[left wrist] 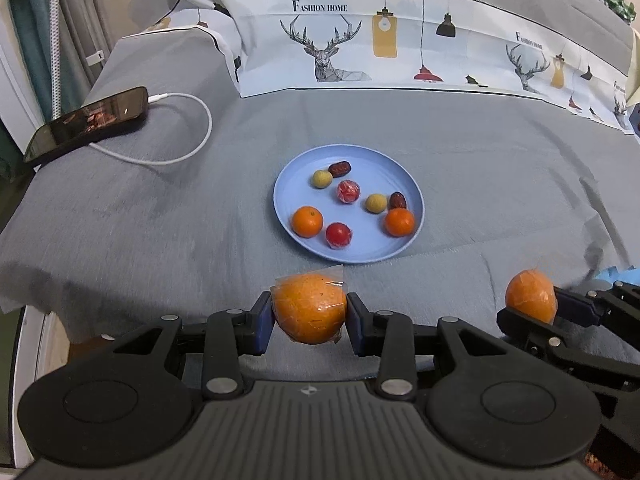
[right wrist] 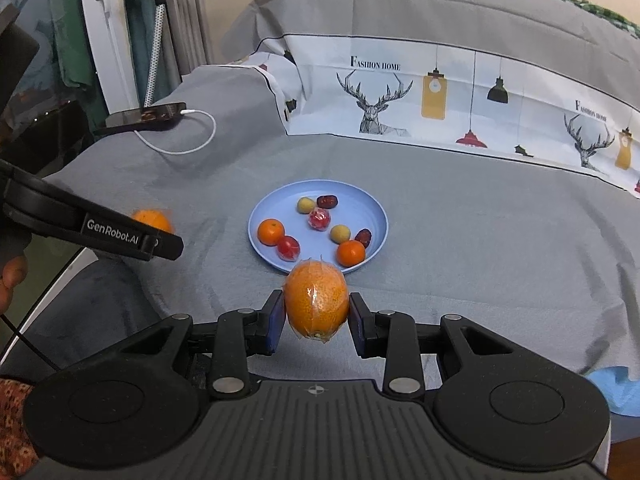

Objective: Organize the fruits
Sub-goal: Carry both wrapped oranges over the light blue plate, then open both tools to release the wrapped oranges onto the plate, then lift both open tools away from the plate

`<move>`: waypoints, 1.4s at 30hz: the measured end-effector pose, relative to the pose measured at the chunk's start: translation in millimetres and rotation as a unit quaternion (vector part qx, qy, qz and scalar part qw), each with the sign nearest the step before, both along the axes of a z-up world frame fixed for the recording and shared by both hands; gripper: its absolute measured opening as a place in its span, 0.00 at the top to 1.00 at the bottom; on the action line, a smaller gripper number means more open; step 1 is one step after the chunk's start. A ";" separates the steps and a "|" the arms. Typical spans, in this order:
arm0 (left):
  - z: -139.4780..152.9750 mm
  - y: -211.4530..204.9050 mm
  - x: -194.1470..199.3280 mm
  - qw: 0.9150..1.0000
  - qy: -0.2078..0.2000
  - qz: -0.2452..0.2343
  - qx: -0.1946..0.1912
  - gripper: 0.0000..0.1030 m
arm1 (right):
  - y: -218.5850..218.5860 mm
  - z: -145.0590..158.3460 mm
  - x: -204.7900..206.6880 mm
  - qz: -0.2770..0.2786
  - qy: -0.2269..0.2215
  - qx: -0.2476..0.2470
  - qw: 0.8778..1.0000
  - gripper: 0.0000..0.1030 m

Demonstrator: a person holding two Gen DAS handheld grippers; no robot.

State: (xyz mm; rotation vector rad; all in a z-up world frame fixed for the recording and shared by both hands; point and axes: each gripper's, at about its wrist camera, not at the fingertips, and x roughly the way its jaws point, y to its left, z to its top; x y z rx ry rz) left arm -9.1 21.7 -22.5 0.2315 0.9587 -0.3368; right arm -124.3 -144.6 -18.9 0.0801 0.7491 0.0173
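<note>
A blue plate [left wrist: 360,254] [right wrist: 376,208] lies on the grey bed cover and holds several small fruits: two small oranges, two red fruits, two yellow-green ones and two dark dates. My left gripper [left wrist: 308,312] is shut on a plastic-wrapped orange [left wrist: 309,307], held just in front of the plate. My right gripper [right wrist: 317,312] is shut on a second wrapped orange [right wrist: 317,302], also near the plate's front edge. The right gripper with its orange [left wrist: 531,296] shows at the right in the left wrist view. The left gripper's orange [right wrist: 154,220] shows at the left in the right wrist view.
A black phone [left wrist: 86,122] [right wrist: 146,116] on a white charging cable [left wrist: 188,148] lies at the bed's far left. A deer-print pillowcase [left wrist: 400,52] [right wrist: 440,96] runs along the back. Something blue [right wrist: 616,392] lies at the front right.
</note>
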 end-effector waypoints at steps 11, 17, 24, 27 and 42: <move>-23.4 -33.2 85.0 1.000 -0.005 -0.003 0.018 0.60 | -15.0 -34.3 83.6 -0.011 0.027 0.008 1.000 0.66; -51.7 -60.2 130.7 1.000 0.002 -0.026 0.017 0.60 | -23.6 -61.3 138.6 -0.013 0.039 -0.002 0.999 0.66; -85.1 -78.6 164.0 0.999 0.015 -0.041 0.029 0.60 | -28.8 -91.1 180.0 -0.009 0.057 -0.002 0.998 0.66; -93.5 -81.5 170.5 0.998 0.013 -0.049 0.034 0.53 | -28.5 -100.0 189.5 -0.004 0.063 -0.004 0.998 0.65; -60.5 -70.4 131.7 0.994 -0.062 -0.080 0.026 0.00 | -28.4 -72.7 152.9 -0.022 0.053 -0.026 0.998 0.03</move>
